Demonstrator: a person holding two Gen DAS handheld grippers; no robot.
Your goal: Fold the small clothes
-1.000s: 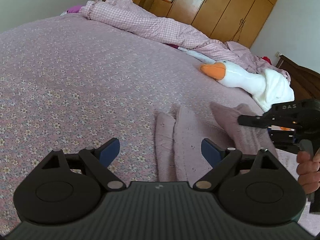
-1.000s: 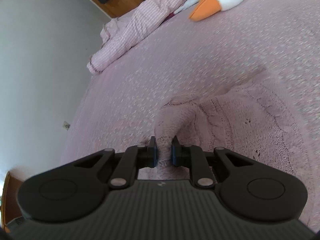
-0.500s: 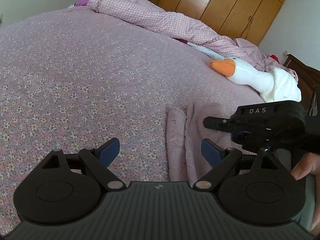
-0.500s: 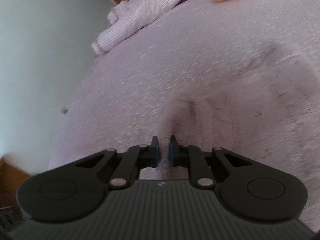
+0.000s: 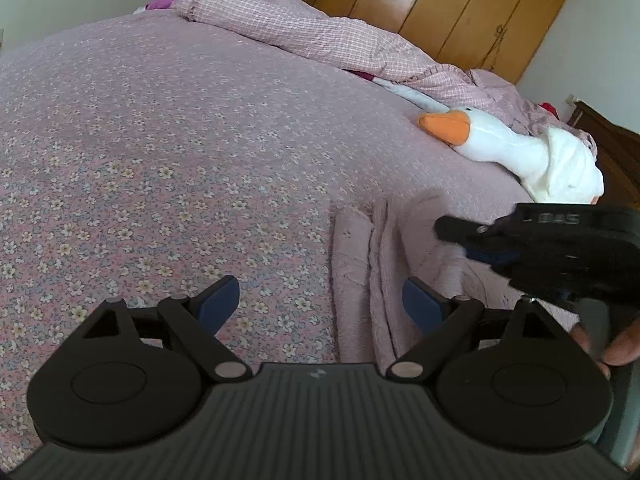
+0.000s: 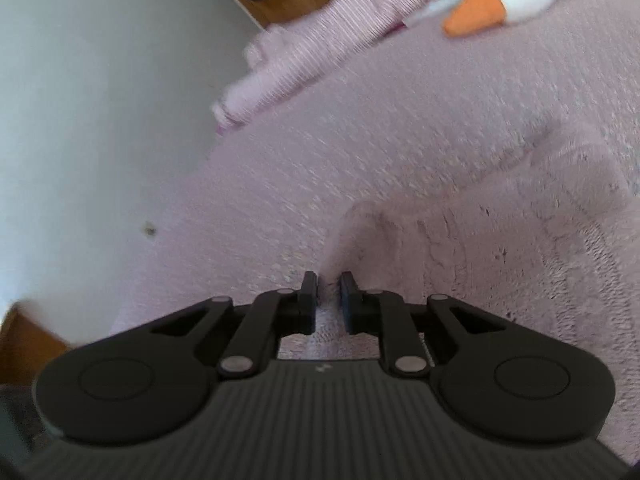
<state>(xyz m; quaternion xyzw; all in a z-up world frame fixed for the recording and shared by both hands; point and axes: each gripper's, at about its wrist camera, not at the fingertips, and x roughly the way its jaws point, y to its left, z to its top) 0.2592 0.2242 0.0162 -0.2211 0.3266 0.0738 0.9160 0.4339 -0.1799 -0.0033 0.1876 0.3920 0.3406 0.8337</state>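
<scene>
**Thin pinch on a soft knit, one gripper idle**

The likeliest failure was the knit (image 6: 460,248) slipping out of the right gripper (image 6: 329,300). Its fingers were drawn close together, pinching only a narrow ridge of fabric at the near edge. A loose, stretchy weave gives under pull, so a quick sweep could drag the fold crooked or drop it short. The right view was smeared with motion, which suggested speed and added to that risk. The left gripper (image 5: 320,300) hung with its blue-padded fingers spread wide and empty, just above the bed (image 5: 160,140), so nothing pinned the layers already stacked.

The knit lay on the bed's near right part, just ahead of the left gripper, pale pink, fuzzy and thick, with a cabled pattern and rolled, rounded edges lying in parallel ridges. The bed cover was flatter, a mauve cloth printed with small flowers. A plush goose (image 5: 500,144), smooth white with an orange beak, rested well beyond.
</scene>
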